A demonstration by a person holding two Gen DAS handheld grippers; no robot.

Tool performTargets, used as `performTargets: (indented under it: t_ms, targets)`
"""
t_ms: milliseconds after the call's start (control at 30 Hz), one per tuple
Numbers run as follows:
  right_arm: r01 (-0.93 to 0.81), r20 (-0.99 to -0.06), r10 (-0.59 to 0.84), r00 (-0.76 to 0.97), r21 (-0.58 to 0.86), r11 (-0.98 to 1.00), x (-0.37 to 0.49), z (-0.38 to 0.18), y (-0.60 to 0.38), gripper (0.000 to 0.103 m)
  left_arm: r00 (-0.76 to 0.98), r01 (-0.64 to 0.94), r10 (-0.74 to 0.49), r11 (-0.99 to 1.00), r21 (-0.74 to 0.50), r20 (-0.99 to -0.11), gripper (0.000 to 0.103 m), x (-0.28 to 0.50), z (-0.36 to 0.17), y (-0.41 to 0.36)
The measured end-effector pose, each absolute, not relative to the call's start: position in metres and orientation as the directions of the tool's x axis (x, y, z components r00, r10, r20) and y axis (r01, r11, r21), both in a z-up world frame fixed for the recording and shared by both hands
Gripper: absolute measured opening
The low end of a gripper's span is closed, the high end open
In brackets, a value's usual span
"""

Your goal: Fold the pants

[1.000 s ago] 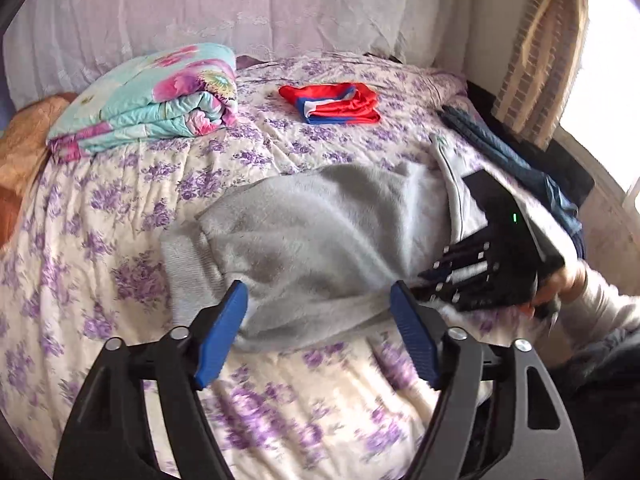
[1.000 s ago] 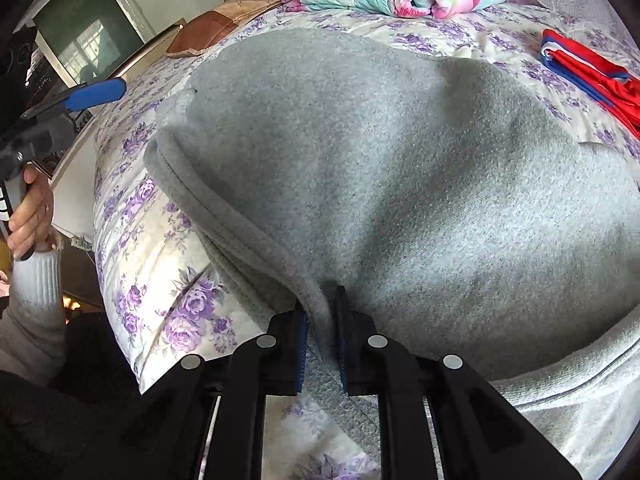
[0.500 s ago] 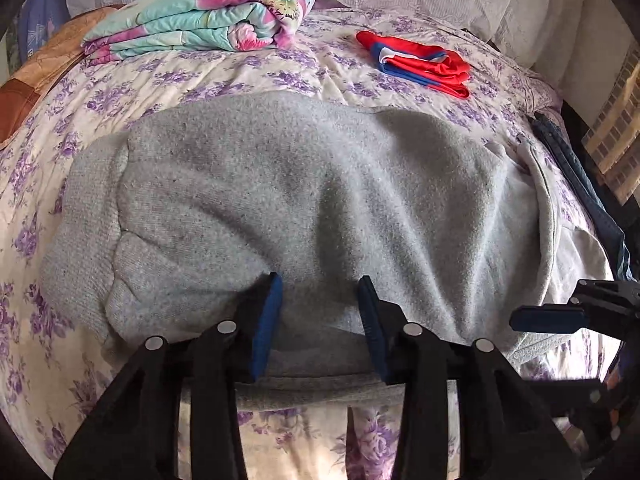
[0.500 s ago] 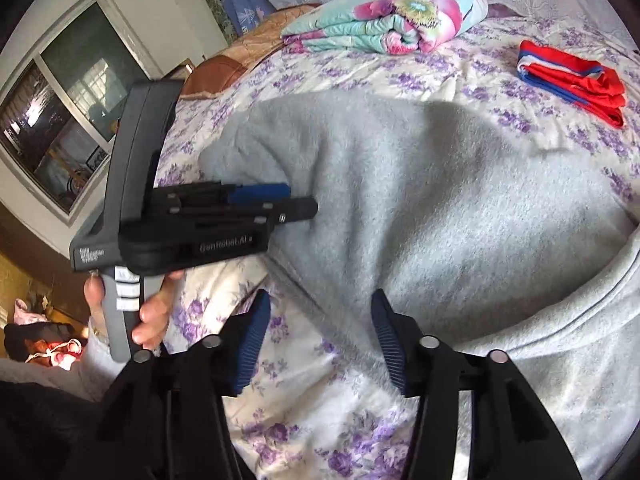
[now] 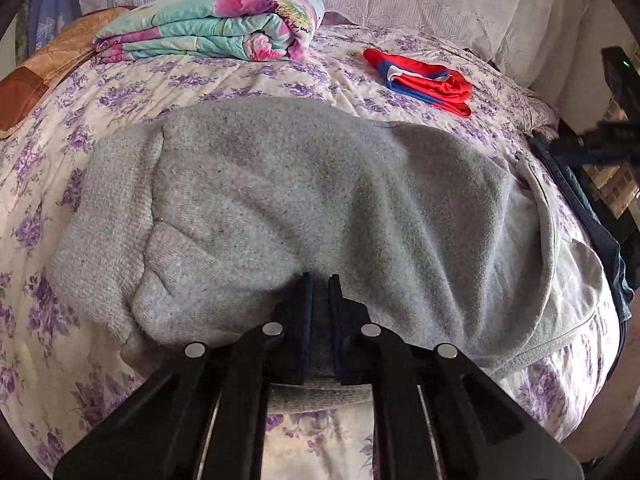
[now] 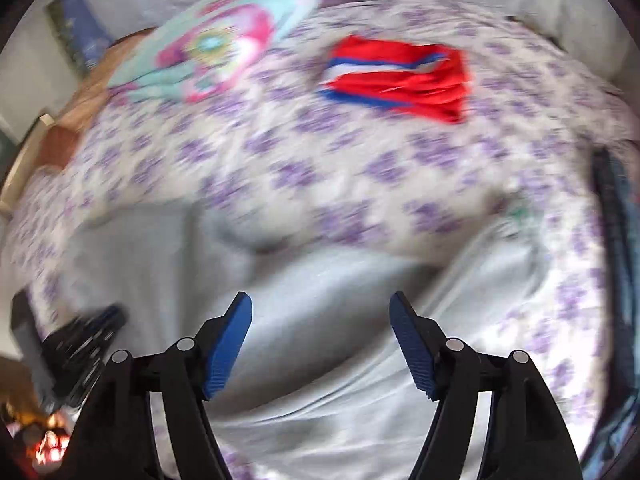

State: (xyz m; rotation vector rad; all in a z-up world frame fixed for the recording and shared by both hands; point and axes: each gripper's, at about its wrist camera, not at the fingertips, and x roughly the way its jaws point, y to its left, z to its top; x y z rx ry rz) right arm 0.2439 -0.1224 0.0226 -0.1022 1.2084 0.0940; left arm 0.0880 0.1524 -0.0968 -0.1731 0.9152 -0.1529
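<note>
left gripper [image 5: 319, 280]: half a second back it was spread over the near edge, now it's pinched tight on a bunch of the grey sweatpants [image 5: 320, 200]. So this side has its hold for the next fold.
sweatpants: lying across the floral bedspread [image 5: 240, 76], already doubled over I think, cuffs bunched toward the left, waistband end off to the right.
right gripper [image 6: 320, 344]: was clamped on the fabric a second ago, now fingers wide apart and holding nothing. Looks like it's swinging over to find a new grab spot.
hard to see: the right wrist view is badly motion-blurred, so I can't tell what the right one is aiming at. How many layers the left one has caught is hidden between its pads.
background: folded quilt [image 5: 216, 28] and a red garment [image 5: 424, 80] further back, well clear of the pants.
</note>
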Motion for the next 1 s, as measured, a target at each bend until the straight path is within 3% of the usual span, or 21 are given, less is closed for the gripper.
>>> performTargets:
  t_ms: [67,200,300,500,567,600,833,1000]
  targets:
    - [0.038,-0.953,-0.129,0.275,-0.123,0.992,0.290,0.017,-0.169,0.072,0.612,0.060,-0.198,0.977,-0.204,-0.766,0.008,0.087,-0.097,0.151]
    - [0.206,-0.980,-0.175,0.092,-0.153,0.967,0.340,-0.018,-0.228,0.071,0.618,0.070,-0.212,0.974,-0.216,-0.757,0.008,0.088,-0.098,0.154]
    - [0.219,-0.981,-0.192,0.024,-0.182,0.959,0.360,-0.047,-0.222,0.071,0.622,0.074,-0.215,0.974,-0.216,-0.753,0.008,0.087,-0.099,0.154]
    - [0.186,-0.906,-0.406,-0.118,-0.422,0.887,0.369,-0.103,-0.220,0.069,0.623,0.084,-0.217,0.974,-0.211,-0.751,0.008,0.086,-0.100,0.153]
    - [0.166,-0.915,-0.399,-0.059,-0.403,0.900,0.363,-0.097,-0.221,0.037,0.623,0.087,-0.222,0.973,-0.216,-0.750,0.008,0.086,-0.100,0.154]
    - [0.156,-0.917,-0.395,-0.043,-0.397,0.904,0.357,-0.091,-0.222,0.010,0.623,0.088,-0.223,0.972,-0.216,-0.750,0.008,0.086,-0.100,0.154]
    - [0.226,-0.956,-0.175,0.233,-0.122,0.966,0.275,-0.014,-0.268,0.007,0.621,0.092,-0.223,0.973,-0.213,-0.751,0.008,0.086,-0.100,0.154]
    - [0.258,-0.854,-0.009,0.520,0.147,0.955,0.168,0.062,-0.306,0.007,0.602,0.133,-0.234,0.972,-0.193,-0.763,0.008,0.088,-0.097,0.152]
